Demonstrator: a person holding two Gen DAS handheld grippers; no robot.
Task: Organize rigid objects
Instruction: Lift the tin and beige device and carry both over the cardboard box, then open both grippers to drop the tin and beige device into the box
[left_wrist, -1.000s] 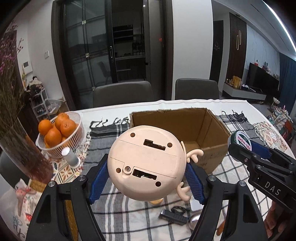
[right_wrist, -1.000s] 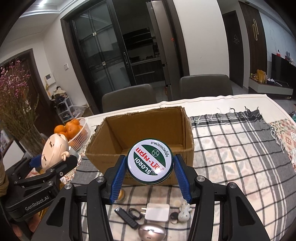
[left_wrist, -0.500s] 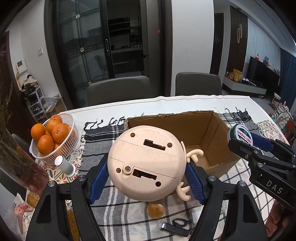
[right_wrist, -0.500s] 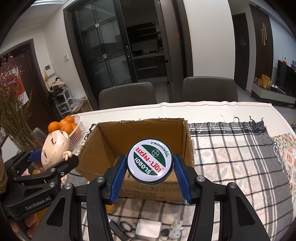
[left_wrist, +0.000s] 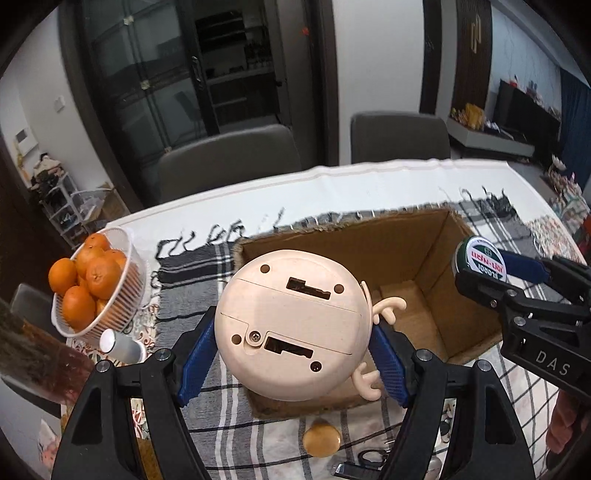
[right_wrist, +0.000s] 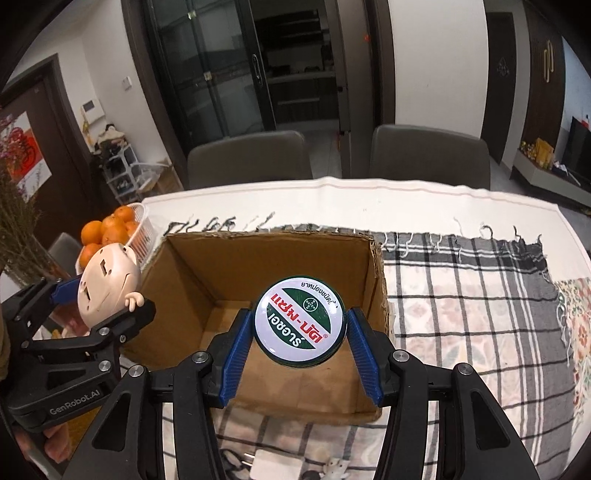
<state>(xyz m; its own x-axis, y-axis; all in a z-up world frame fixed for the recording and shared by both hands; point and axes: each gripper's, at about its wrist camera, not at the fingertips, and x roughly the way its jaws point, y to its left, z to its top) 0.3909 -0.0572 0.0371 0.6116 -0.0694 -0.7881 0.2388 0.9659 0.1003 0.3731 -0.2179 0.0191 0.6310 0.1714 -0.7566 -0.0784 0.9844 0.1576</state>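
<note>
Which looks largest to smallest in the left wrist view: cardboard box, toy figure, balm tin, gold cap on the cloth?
1. cardboard box
2. toy figure, though it is held close to the camera, which inflates it
3. balm tin
4. gold cap, nearly the tin's apparent size, so this order is unsure

left gripper (left_wrist: 291, 363): black plastic frame, silver screws behind ribbed blue pads (left_wrist: 194, 363), "GenRobot.AI" lettering
right gripper (right_wrist: 300, 352): same black build, blue pads, "DAS" marking behind fingers

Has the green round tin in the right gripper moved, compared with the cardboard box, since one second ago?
Yes. The green tin has advanced toward the cardboard box and now hangs over its opening, not before its front wall.
</note>
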